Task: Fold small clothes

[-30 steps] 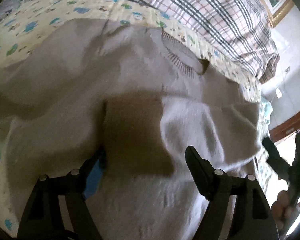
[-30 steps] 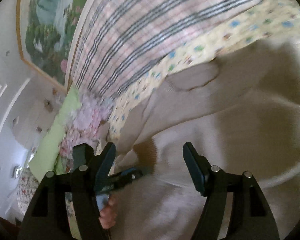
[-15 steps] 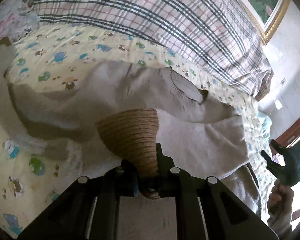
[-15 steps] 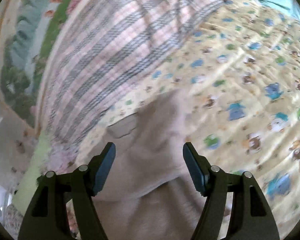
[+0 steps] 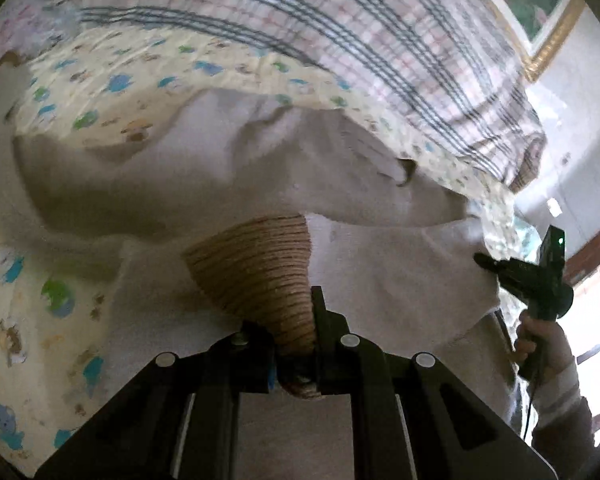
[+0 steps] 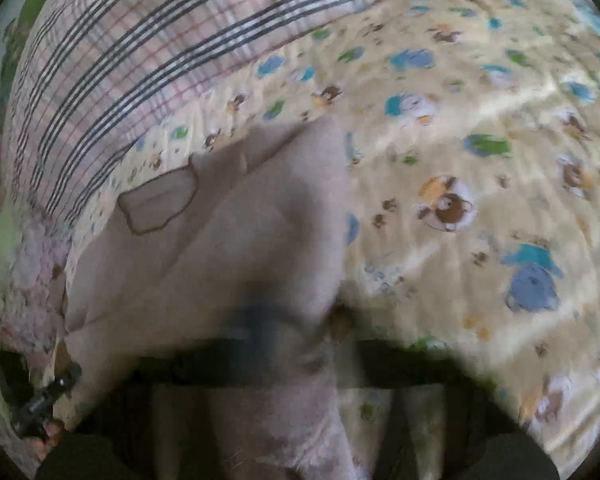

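A small beige knit sweater (image 5: 228, 184) lies on a yellow sheet with cartoon animals. My left gripper (image 5: 296, 328) is shut on its brown ribbed cuff (image 5: 260, 264) and holds the sleeve up over the body. In the right wrist view the sweater (image 6: 220, 248) fills the lower left, its neck opening (image 6: 160, 204) toward the plaid cover. My right gripper (image 6: 300, 344) is a dark motion-blurred shape with sweater fabric running down between its fingers. The right gripper also shows in the left wrist view (image 5: 528, 276), hand-held at the sweater's right edge.
A pink and grey plaid cover (image 5: 340, 40) lies across the far side of the bed. The yellow cartoon sheet (image 6: 480, 160) spreads to the right of the sweater. A framed picture (image 5: 548, 32) hangs on the wall at the far right.
My left gripper closed on the brown cuff and lifted the sleeve. My right gripper was open half a second ago; it now sits low over the sweater, blurred by motion.
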Tool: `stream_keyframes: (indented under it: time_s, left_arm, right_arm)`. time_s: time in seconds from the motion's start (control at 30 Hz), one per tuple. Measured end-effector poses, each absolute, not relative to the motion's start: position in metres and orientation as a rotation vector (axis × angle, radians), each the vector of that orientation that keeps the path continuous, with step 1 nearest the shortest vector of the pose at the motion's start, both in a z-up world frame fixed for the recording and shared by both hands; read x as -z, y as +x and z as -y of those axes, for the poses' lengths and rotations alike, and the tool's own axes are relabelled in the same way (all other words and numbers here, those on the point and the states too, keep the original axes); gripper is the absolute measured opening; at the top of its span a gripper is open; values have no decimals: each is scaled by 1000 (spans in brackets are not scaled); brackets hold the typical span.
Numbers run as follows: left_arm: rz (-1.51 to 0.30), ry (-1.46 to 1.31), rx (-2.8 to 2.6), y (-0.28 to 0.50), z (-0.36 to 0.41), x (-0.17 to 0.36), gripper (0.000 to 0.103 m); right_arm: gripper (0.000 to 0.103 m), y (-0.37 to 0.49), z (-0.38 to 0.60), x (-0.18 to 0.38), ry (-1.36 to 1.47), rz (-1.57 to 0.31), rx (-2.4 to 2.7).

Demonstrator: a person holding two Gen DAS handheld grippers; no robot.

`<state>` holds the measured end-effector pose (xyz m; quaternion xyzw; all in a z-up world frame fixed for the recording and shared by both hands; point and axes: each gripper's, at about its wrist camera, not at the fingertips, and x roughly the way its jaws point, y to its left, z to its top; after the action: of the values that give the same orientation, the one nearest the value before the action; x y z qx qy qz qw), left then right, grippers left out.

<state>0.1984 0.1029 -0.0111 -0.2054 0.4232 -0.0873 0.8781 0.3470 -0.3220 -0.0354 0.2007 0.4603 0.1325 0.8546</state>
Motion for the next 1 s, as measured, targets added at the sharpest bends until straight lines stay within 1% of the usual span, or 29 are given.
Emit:
stream_keyframes:
  time_s: [0.13, 0.23, 0.37, 0.47, 0.5, 0.57, 0.73, 0.8, 0.9, 0.97, 1.0]
  left_arm:
    - [-845, -368, 251, 218, -70, -3, 11]
    - [-857, -343, 231, 234, -63, 4, 11]
    - [-886, -335, 197, 238, -78, 20, 13]
    - [-907, -335, 179, 232, -93, 30, 21]
    - [-907, -337, 172, 230, -96, 30, 26]
    - [-894, -350, 165, 221, -106, 27, 27]
    - [-877, -392, 128, 199, -130, 19, 24]
    - [-866, -406, 117, 190, -140, 16, 24]
    - [-839, -415, 81, 174, -157, 8, 25]
    - [-830, -426, 56, 165, -171, 5, 29]
    - [-829, -436, 40, 162, -179, 4, 36]
  right_arm:
    - [7, 339, 365, 10, 458, -874, -226]
    - [7, 342, 367, 14, 416, -892, -188]
    - [7, 343, 357, 28, 338, -917, -158]
    - [9, 342, 354, 33, 315, -924, -145]
    - [13, 340, 352, 32, 305, -921, -137]
    - [23, 333, 350, 24, 276, -905, -86]
    - [34, 302, 336, -4, 315, -817, -150]
    - [36, 289, 322, -9, 323, -804, -213]
    - [38, 273, 297, -10, 322, -813, -287]
    - [38, 264, 278, -7, 328, -829, -335]
    - [38, 260, 268, -5, 329, -839, -357]
